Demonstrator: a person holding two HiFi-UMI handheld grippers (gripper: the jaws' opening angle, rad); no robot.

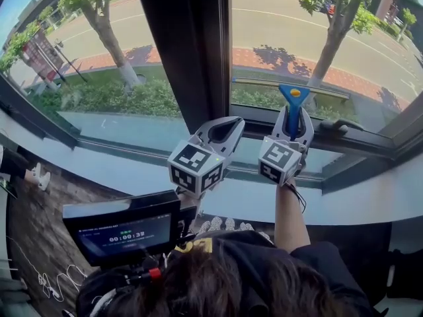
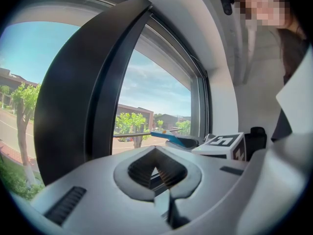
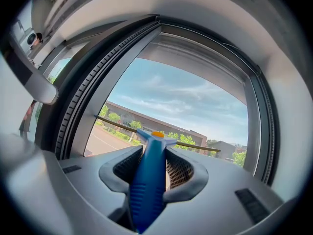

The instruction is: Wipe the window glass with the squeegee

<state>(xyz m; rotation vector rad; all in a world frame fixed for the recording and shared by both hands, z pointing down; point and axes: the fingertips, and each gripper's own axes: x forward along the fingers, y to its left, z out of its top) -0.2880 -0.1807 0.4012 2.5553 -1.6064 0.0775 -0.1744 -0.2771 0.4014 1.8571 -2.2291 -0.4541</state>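
Right gripper view: our right gripper [image 3: 152,168] clenches the blue plastic squeegee [image 3: 146,190] before clear window glass [image 3: 190,102]; our left gripper [image 2: 156,170] is closed, empty.

This is a room indoors, at a big window that looks out on a town street; whether it is an office or a home cannot be told. A broad dark window frame [image 1: 188,51] divides the window glass [image 1: 297,18] above a pale sill [image 1: 370,203]. Outside lie a road [image 1: 264,25], a red brick pavement [image 1: 264,58], trees [image 1: 99,18] and shrubs [image 1: 112,98], seen from somewhat above. Low buildings [image 3: 146,116] stand across the street. Inside, white cables [image 1: 39,279] lie on a brown floor [image 1: 33,223].
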